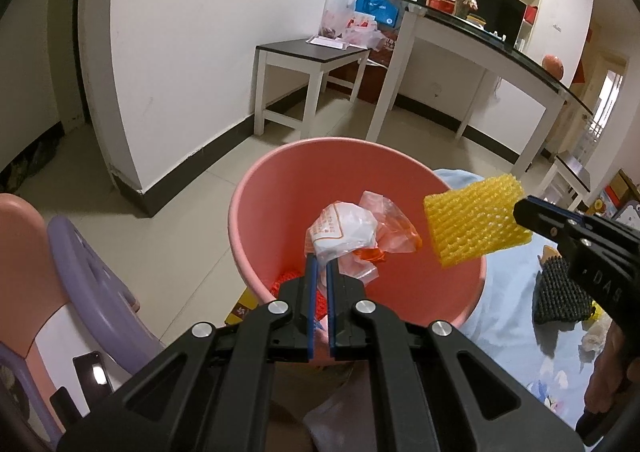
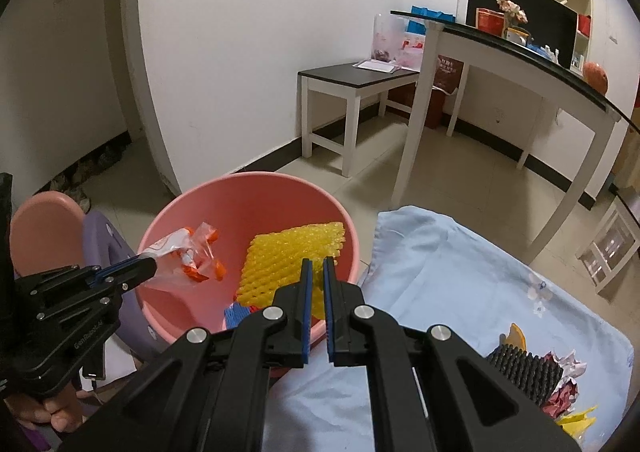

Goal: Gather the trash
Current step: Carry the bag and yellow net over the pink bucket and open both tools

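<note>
A pink bin (image 1: 276,188) (image 2: 256,196) stands on the floor beside the bed. My left gripper (image 1: 320,266) (image 2: 154,266) is shut on a clear plastic wrapper with orange print (image 1: 352,236) (image 2: 192,252) and holds it over the bin's mouth. My right gripper (image 2: 316,266) (image 1: 520,212) is shut on a yellow foam net (image 2: 292,252) (image 1: 472,220), held above the bin's right rim. Red and blue trash (image 2: 240,310) lies at the bin's bottom.
A light blue sheet (image 2: 440,292) covers the bed at right, with a black foam net (image 2: 524,372) (image 1: 560,292), crumpled paper (image 2: 564,392) and yellow scraps (image 2: 576,422) on it. A purple stool (image 1: 92,284) and a pink chair (image 1: 20,252) stand left of the bin. White tables (image 2: 360,84) stand behind.
</note>
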Action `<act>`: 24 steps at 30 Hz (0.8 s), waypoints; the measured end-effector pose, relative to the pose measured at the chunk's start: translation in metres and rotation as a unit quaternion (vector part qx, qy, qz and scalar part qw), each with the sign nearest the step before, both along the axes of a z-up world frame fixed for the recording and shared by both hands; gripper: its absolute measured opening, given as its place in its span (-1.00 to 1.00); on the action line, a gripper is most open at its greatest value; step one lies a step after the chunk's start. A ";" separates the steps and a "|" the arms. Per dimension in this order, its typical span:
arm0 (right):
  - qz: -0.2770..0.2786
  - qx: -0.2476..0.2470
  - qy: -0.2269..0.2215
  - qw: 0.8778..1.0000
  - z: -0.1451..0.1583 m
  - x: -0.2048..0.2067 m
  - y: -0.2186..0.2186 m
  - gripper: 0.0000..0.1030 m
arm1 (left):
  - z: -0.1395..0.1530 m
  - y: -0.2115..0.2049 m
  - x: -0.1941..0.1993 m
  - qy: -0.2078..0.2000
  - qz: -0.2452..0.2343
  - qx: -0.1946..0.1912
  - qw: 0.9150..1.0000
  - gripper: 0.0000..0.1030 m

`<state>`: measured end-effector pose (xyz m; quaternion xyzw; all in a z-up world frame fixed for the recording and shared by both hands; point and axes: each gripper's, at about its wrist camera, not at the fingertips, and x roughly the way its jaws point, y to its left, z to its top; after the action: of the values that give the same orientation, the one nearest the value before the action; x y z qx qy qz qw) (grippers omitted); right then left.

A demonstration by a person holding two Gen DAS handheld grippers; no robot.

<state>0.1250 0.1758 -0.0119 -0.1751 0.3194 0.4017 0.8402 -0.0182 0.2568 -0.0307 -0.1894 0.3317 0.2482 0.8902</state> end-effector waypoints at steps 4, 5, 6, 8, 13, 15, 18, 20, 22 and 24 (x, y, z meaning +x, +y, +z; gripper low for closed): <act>0.009 -0.007 0.003 1.000 -0.004 -0.003 0.007 -0.89 | -0.003 0.000 0.001 0.004 0.001 -0.001 1.000 -0.93; 0.011 -0.008 0.005 1.000 -0.005 -0.004 0.008 -0.89 | -0.003 0.000 0.001 0.004 0.003 0.001 1.000 -0.93; 0.013 -0.010 0.005 1.000 -0.006 -0.005 0.009 -0.89 | -0.003 -0.001 0.001 0.007 0.003 0.005 1.000 -0.93; 0.018 -0.012 0.006 1.000 -0.009 -0.006 0.010 -0.85 | -0.005 -0.001 0.002 0.010 0.002 0.005 1.000 -0.92; 0.020 0.001 0.017 1.000 -0.011 -0.006 0.009 -0.28 | -0.007 0.003 0.001 0.012 0.008 -0.007 1.000 -0.89; 0.022 0.004 0.016 1.000 -0.010 -0.007 0.008 -0.28 | -0.007 0.003 0.000 0.009 0.004 -0.009 1.000 -0.83; 0.023 0.011 0.020 0.999 -0.008 -0.008 0.004 -0.23 | -0.005 0.001 -0.001 -0.002 -0.004 -0.012 1.000 -0.51; 0.024 0.016 0.024 0.999 -0.006 -0.010 0.000 -0.21 | -0.002 -0.001 -0.001 -0.011 -0.013 -0.014 1.000 -0.35; 0.024 0.025 0.028 0.999 -0.003 -0.010 -0.005 -0.15 | 0.002 -0.004 -0.002 -0.019 -0.020 -0.012 1.000 -0.31; 0.023 0.032 0.030 0.999 0.000 -0.012 -0.009 -0.09 | 0.005 -0.007 -0.002 -0.023 -0.024 -0.009 0.999 -0.29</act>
<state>0.1125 0.1665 -0.0116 -0.1436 0.3274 0.4361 0.8258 -0.0203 0.2493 -0.0261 -0.1951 0.3182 0.2195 0.9014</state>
